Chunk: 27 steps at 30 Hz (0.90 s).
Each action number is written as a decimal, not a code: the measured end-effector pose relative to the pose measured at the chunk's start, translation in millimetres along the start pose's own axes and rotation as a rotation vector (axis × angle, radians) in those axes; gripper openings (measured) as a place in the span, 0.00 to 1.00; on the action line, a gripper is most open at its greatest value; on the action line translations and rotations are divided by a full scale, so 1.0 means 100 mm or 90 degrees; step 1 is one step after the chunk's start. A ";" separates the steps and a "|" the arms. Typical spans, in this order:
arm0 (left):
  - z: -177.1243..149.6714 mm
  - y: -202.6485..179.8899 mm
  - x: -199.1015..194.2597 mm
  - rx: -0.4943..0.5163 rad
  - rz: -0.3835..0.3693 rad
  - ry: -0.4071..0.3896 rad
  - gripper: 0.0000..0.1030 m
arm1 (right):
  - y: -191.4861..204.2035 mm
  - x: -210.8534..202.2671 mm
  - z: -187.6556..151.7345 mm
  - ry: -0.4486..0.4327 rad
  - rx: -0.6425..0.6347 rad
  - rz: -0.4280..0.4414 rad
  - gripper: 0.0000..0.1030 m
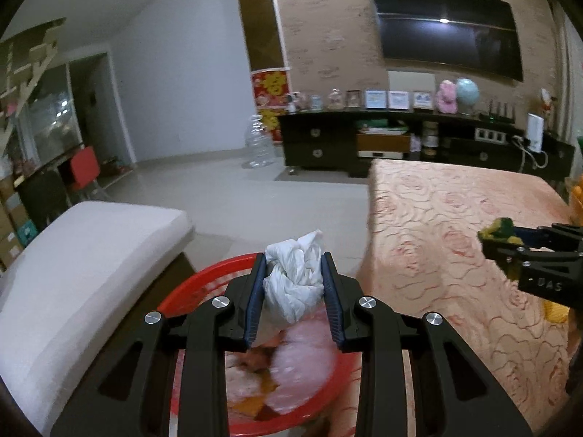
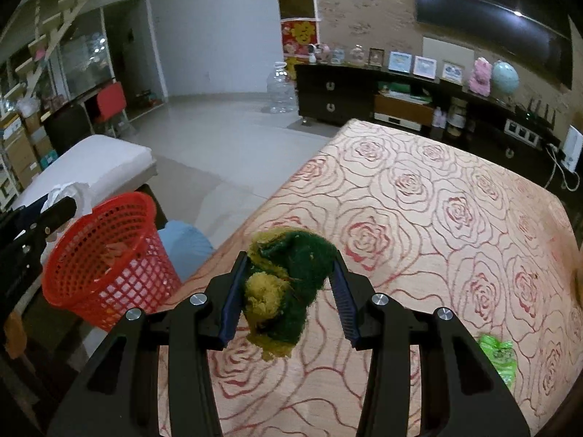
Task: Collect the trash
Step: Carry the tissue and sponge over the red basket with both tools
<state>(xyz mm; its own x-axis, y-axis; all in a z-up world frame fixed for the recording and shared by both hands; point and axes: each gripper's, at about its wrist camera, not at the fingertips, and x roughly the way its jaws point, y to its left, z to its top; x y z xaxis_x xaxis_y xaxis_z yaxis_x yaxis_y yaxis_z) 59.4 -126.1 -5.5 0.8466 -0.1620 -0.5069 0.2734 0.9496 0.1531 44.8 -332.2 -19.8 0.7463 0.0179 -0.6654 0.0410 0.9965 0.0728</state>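
Left gripper point(image 1: 293, 266) jaws clamp tissue wad point(image 1: 293, 284); right gripper point(image 2: 289, 266) jaws clamp scouring sponge point(image 2: 288, 284)

Red basket point(image 2: 105, 255) mouth open, beside the table point(image 2: 437, 218).

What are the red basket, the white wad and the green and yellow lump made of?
Red basket: looks like moulded plastic, glossy, with an open lattice wall.
White wad: probably tissue or thin paper, matte and heavily creased.
Green and yellow lump: seemingly a worn scouring sponge or fibre pad, fuzzy and frayed.
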 end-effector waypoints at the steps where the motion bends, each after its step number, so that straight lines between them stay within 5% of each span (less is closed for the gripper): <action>1: -0.01 0.06 -0.01 -0.003 0.007 0.003 0.28 | 0.06 0.00 0.01 -0.002 -0.005 0.003 0.42; 13: -0.10 0.72 0.10 -0.081 0.035 0.039 0.28 | 0.45 0.09 0.07 0.000 -0.049 0.041 0.42; 27: -0.13 0.93 0.19 -0.099 0.049 0.064 0.28 | 1.07 0.14 0.45 -0.008 -0.086 0.159 0.42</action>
<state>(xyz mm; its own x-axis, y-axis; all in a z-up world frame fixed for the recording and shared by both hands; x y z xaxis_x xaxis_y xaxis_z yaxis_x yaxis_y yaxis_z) 95.3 -37.0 -12.2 0.8101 -0.0668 -0.5825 0.1287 0.9895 0.0656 89.6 -229.0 11.4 0.7306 0.2634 -0.6300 -0.2325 0.9634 0.1332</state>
